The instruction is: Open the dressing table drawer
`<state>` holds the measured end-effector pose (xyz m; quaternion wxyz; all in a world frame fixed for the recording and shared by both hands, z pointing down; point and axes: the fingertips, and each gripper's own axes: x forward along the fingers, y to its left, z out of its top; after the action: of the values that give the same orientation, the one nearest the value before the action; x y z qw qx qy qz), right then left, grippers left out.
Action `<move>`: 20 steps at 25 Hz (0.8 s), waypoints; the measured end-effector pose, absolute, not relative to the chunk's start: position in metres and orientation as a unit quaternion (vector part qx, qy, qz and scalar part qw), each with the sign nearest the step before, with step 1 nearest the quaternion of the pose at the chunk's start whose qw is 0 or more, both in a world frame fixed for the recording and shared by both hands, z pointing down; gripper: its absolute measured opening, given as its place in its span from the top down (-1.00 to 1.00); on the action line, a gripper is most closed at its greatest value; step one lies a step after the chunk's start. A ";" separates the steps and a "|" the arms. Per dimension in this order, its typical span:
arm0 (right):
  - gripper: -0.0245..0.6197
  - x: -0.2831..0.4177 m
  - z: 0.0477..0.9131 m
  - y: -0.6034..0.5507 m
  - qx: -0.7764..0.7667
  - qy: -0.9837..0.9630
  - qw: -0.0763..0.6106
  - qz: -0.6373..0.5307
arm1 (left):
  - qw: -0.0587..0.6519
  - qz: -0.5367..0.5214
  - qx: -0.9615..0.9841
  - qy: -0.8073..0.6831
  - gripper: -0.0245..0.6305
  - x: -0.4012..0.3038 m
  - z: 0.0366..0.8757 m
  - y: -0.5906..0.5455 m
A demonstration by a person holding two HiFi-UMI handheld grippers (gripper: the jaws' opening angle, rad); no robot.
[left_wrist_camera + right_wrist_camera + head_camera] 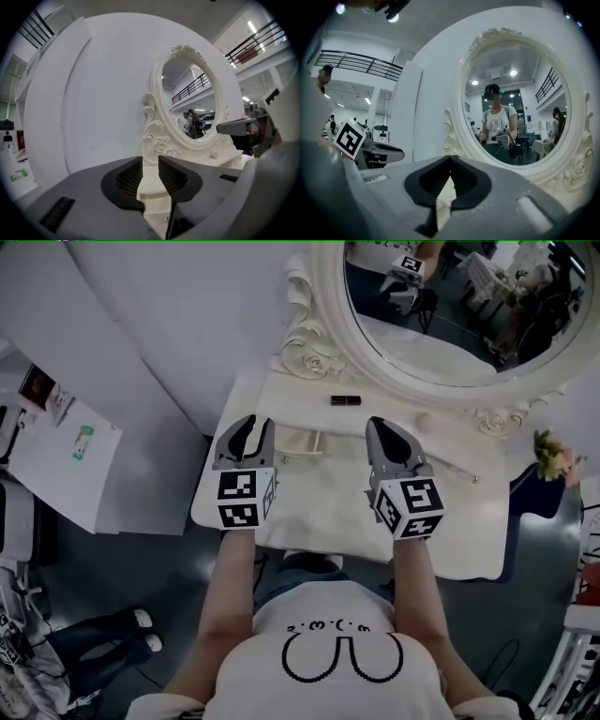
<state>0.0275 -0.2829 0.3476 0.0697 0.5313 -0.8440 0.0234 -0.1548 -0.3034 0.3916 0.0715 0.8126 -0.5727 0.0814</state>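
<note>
Drawer (441, 461) apparently in the low white band under the mirror shelf, toward the back of the dressing table (309, 512). Small knob (475, 479) at its right end, no cavity showing, so judged not yet pulled out; hard to make out more from above.

Left gripper (251, 424) held over the table's left part, jaws partway apart with nothing between them, only white table edge visible through the gap. Probably set that way to take a knob. Right gripper (385, 427) alongside over the middle, jaw tips closed together on nothing. Both pointed roughly level toward the mirror (450, 306), above the table top rather than down at the band.

Black stick (345, 400) and pale round thing (424, 421) on the shelf, clear of the pull path. Bare table top in front of the band. Rounded front edge near the person's body, white wall panel (187, 324) close at left, flowers (553, 457) past the right edge.
</note>
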 end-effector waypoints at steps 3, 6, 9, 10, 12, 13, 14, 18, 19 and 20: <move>0.93 0.033 0.315 -0.284 0.534 -0.844 0.051 -0.005 | 0.033 0.063 0.816 -0.574 0.62 -0.156 0.356 -0.306; 0.93 0.035 0.291 -0.283 0.533 -0.845 0.042 -0.032 | -0.003 0.052 0.819 -0.571 0.64 -0.155 0.326 -0.306; 0.93 0.036 0.274 -0.282 0.532 -0.845 0.037 -0.052 | -0.031 0.049 0.823 -0.565 0.93 -0.153 0.305 -0.304; 0.93 0.036 0.270 -0.281 0.531 -0.844 0.035 -0.057 | -0.041 0.047 0.825 -0.562 0.93 -0.152 0.299 -0.303; 0.93 0.036 0.263 -0.279 0.531 -0.844 0.031 -0.065 | -0.057 0.042 0.825 -0.560 0.93 -0.150 0.288 -0.301; 0.93 0.035 0.260 -0.279 0.531 -0.844 0.029 -0.068 | -0.062 0.038 0.825 -0.561 0.93 -0.150 0.283 -0.301; 0.93 0.035 0.258 -0.279 0.531 -0.844 0.027 -0.070 | -0.064 0.034 0.824 -0.562 0.93 -0.150 0.279 -0.301; 0.93 0.031 0.254 -0.278 0.529 -0.844 0.028 -0.078 | -0.073 0.022 0.822 -0.564 0.93 -0.151 0.269 -0.301; 0.93 0.031 0.254 -0.278 0.529 -0.845 0.028 -0.080 | -0.074 0.020 0.823 -0.564 0.93 -0.151 0.268 -0.301; 0.94 0.030 0.253 -0.278 0.528 -0.845 0.028 -0.082 | -0.075 0.018 0.823 -0.563 0.93 -0.151 0.267 -0.302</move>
<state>0.0301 -0.2778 0.2531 0.0276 0.5282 -0.8447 -0.0816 -0.1506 -0.3016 0.2668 -0.0749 0.8227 -0.5632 0.0182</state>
